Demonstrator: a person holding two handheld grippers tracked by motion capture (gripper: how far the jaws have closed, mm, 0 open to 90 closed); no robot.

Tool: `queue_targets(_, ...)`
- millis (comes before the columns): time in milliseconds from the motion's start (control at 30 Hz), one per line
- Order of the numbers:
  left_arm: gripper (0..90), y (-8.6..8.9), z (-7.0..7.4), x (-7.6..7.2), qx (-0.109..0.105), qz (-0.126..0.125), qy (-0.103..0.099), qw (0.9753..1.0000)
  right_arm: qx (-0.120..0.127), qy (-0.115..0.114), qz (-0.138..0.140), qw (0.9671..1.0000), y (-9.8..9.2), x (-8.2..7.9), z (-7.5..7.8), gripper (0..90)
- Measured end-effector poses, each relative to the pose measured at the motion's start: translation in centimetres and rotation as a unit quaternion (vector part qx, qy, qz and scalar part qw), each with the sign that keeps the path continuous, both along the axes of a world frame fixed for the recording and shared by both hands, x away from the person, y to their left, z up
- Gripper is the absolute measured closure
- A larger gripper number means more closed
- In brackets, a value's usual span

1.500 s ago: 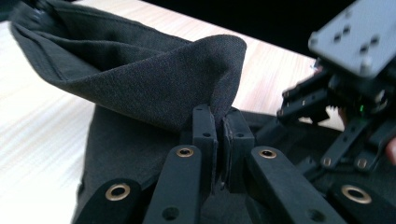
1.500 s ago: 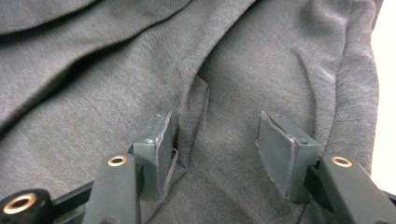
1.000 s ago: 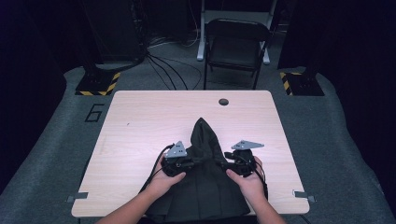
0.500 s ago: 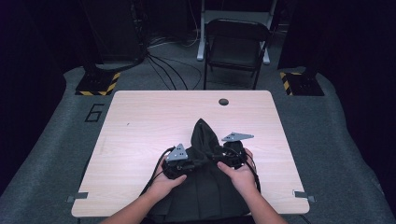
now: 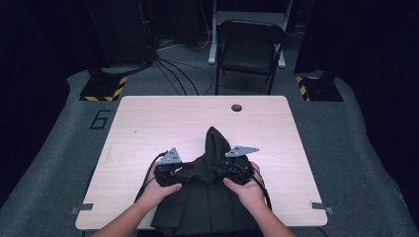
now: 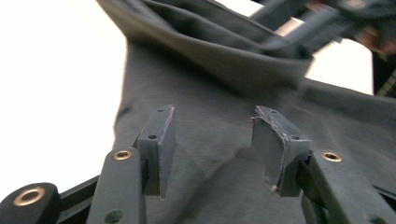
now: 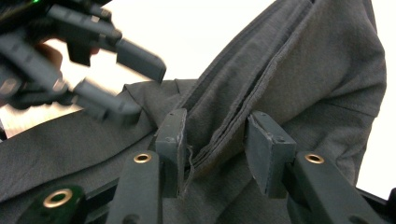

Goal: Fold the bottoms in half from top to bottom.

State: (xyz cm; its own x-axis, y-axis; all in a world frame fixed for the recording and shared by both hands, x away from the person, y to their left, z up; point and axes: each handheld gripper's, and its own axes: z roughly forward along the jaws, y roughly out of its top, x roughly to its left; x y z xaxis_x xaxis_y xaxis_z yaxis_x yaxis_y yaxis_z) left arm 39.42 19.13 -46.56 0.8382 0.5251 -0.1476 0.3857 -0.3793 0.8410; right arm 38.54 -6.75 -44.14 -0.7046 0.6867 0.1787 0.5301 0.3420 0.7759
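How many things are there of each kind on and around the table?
Dark cloth garment: 1
Grippers, left gripper and right gripper: 2
Hands, left hand and right hand: 2
Wooden table: 1
Folding chair: 1
Total: 7

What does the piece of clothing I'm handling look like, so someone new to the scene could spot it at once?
Start at the pale wooden table and go to its near edge, between the person's two hands. There lies the dark garment, its lower part hanging over the table's edge. A bunched fold rising to a peak beside the right gripper sets it apart; it is the sole cloth item on the table.
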Motion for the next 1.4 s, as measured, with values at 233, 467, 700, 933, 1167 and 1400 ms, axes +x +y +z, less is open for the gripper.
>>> queue_targets(233, 44.6, 0.0, 0.6, 1.6, 0.0, 0.044, 0.014, 0.9989, -0.002, -0.023, 0.007, 0.9997, 0.6, -1.3, -0.2, 62.1)
queue_targets(467, 41.6, -1.8, 1.1, 2.8, -0.015, 0.058, 0.027, 0.9978, -0.009, -0.022, 0.019, 0.9995, 1.0, -1.7, -1.3, 67.6)
queue_targets(700, 40.2, -2.9, 1.0, 3.4, -0.022, 0.064, 0.037, 0.997, -0.009, -0.017, 0.028, 0.9994, 1.0, -1.7, -2.0, 73.8)
queue_targets(933, 39.2, -3.8, 0.9, 3.8, -0.024, 0.073, 0.043, 0.9961, -0.009, -0.01, 0.026, 0.9996, 1.0, -1.7, -2.2, 74.9)
queue_targets(1167, 35.0, -4.9, 0.9, 4.2, -0.015, 0.083, 0.04, 0.9956, -0.011, -0.011, 0.027, 0.9995, 1.0, -1.7, -2.3, 74.6)
queue_targets(1400, 34.2, -5.8, -0.2, 4.7, -0.016, 0.093, 0.057, 0.9939, -0.013, -0.013, 0.027, 0.9995, 1.2, -1.7, -2.4, 74.1)
